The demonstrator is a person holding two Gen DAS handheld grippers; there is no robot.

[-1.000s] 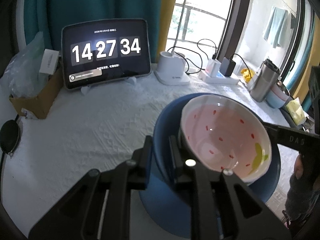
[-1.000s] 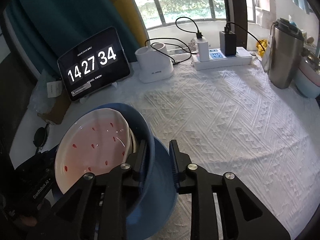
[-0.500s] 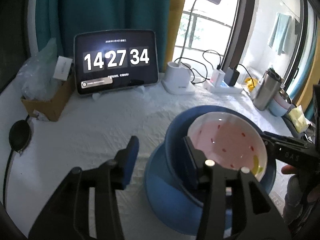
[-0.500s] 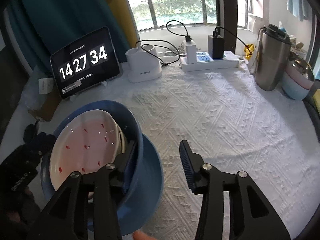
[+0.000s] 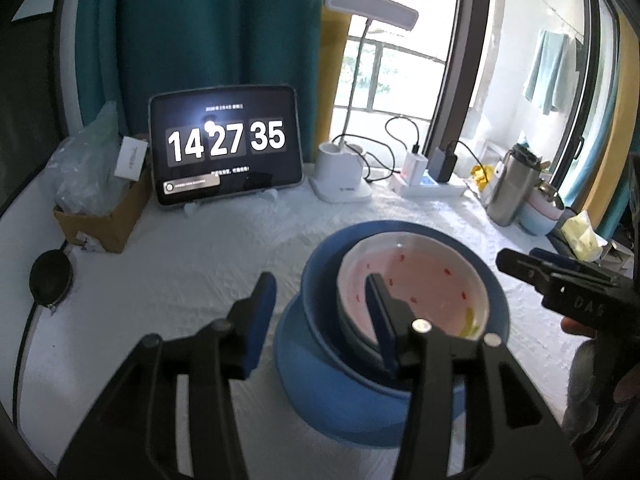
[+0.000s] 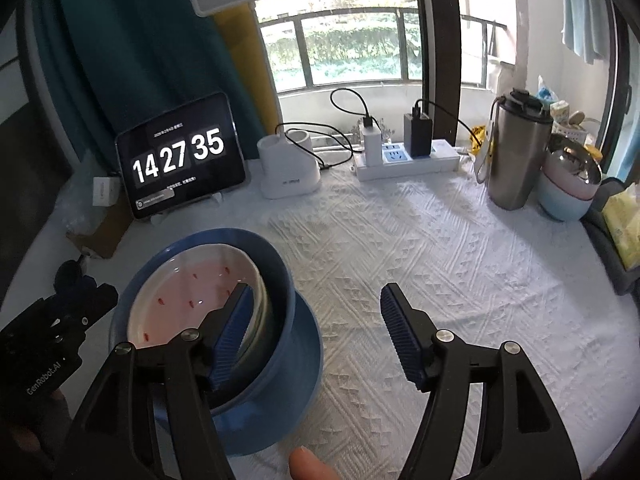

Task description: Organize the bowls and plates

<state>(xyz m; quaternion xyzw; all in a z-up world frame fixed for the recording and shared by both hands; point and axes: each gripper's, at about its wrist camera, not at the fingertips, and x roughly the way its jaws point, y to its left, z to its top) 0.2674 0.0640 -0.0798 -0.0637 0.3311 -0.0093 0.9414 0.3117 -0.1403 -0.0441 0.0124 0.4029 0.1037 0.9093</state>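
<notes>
White patterned cloth covers the bench (image 5: 180,264) in our left wrist view, with a tablet clock (image 5: 226,144) propped at the back in front of a teal curtain. A second ago our left tongs (image 5: 320,296) were clenched on the near rim of the blue bowl (image 5: 320,320); their jaws have just been opening and now stand apart, released, one finger outside the bowl over bare cloth and the other over the pink-and-white bowl (image 5: 416,280) nested inside. We cannot tell whether that finger touches it. The stack looks lower and smaller in the picture than before, and the clock has ticked from 34 to 35. The blue bowl sits on a blue plate (image 5: 304,372) on the cloth. Our left tongs point forward and down at the stack; the right tongs (image 5: 560,280) reach in from the right edge.

From the right wrist, the same cloth runs back to a power strip (image 6: 404,160) and a steel flask (image 6: 520,152) by the window. Our right tongs (image 6: 316,316) gripped the blue bowl's (image 6: 280,280) rim a second ago; their jaws have just been opening and now gape wide, released. The left finger hangs over the pink-and-white bowl (image 6: 192,296), the right one over open cloth well clear of the stack. The tongs slope downward, and a fingertip (image 6: 308,464) of the person shows at the bottom edge. The left tongs (image 6: 72,308) show at the left, beside the blue plate (image 6: 308,364).
</notes>
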